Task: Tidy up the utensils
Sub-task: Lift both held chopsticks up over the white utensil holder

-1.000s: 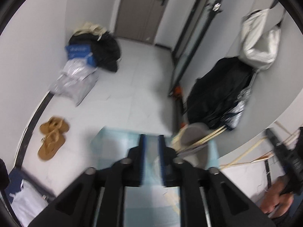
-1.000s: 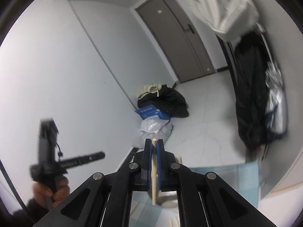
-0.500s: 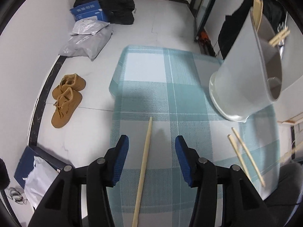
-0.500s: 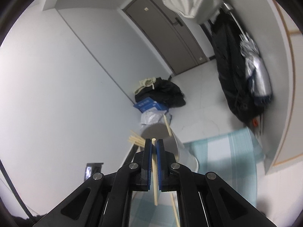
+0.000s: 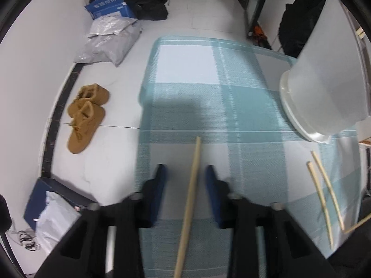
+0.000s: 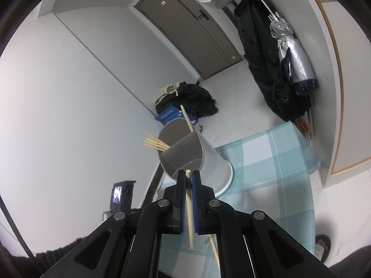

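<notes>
Covering the table, the checked cloth (image 5: 197, 64) is serving as the work surface. Standing on it, the divided holder (image 6: 185, 153) is collecting chopsticks upright. Just before its rim, the right gripper (image 6: 188, 180) is clamping one chopstick (image 6: 190, 210), probably for insertion. Nearer than the holder, the left gripper (image 5: 184, 173) is straddling a loose chopstick (image 5: 190, 199), jaws spread, untouched.

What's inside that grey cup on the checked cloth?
The grey cup has a divider. Several chopsticks poke out of the far compartment, one more apart from them. The near compartment looks empty; the bottoms are hidden by the walls.
</notes>
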